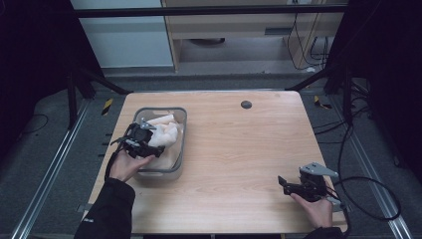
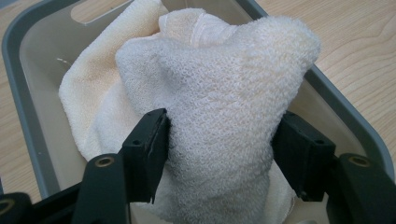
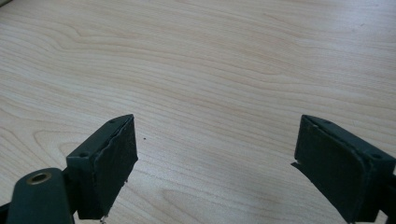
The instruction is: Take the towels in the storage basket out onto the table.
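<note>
Towel [image 2: 219,107], cream and bunched, sits in the grey tub [image 1: 181,144] on the table's [image 1: 239,164] left side. From where I stand, the left gripper [image 1: 158,149] reaches over the tub's near wall, its jaws pressing a raised fold of the cloth from both sides. The right gripper [image 1: 281,182] rests well apart, near the table's right front corner, jaws spread wide over bare wood.

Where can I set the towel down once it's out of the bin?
The bare wood between the grey plastic bin and the right tongs is free, bordered at the far edge by a small dark round grommet. Crowded: the light wooden table's left side, where the left tongs grip the cream terry towel in the bin.
</note>
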Demonstrator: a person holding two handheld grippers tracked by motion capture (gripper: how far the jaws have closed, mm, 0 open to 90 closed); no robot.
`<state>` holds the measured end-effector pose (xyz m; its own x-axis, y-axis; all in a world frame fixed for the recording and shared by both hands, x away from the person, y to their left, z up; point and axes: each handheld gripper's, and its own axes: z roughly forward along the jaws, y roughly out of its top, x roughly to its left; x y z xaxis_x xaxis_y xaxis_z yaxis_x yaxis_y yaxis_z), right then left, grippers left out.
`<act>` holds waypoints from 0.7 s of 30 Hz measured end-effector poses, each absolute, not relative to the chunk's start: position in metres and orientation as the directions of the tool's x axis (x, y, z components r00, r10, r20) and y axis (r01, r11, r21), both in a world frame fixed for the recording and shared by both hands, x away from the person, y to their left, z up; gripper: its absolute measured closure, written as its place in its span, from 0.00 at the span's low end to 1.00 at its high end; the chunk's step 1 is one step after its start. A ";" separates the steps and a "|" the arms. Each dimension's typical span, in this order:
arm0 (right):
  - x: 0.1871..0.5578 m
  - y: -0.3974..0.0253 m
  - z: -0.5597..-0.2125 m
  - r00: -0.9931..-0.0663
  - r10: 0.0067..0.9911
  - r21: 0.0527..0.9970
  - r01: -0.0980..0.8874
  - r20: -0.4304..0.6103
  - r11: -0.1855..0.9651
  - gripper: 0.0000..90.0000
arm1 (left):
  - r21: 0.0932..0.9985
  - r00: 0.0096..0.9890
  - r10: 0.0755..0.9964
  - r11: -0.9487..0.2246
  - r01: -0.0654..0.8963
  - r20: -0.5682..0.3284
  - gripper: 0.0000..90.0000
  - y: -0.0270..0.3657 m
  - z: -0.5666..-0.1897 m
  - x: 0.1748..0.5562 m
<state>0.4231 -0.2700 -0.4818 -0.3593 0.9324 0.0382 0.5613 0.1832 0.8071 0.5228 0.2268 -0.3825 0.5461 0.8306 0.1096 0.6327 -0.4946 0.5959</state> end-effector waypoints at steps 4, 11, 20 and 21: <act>0.423 -0.270 -0.482 -0.362 0.931 0.806 0.562 0.041 0.183 0.14 | 0.589 0.545 0.832 -0.492 0.641 0.103 0.44 0.226 -0.385 0.526; 0.423 -0.270 -0.482 -0.364 0.931 0.804 0.566 0.044 0.183 0.14 | 0.564 0.543 0.831 -0.506 0.653 0.118 0.52 0.223 -0.389 0.528; 0.423 -0.270 -0.482 -0.365 0.930 0.803 0.566 0.042 0.186 0.14 | 0.547 0.536 0.836 -0.505 0.668 0.116 0.66 0.224 -0.389 0.529; 0.423 -0.270 -0.482 -0.364 0.930 0.803 0.567 0.044 0.184 0.14 | 0.548 0.535 0.836 -0.505 0.667 0.119 0.67 0.224 -0.389 0.529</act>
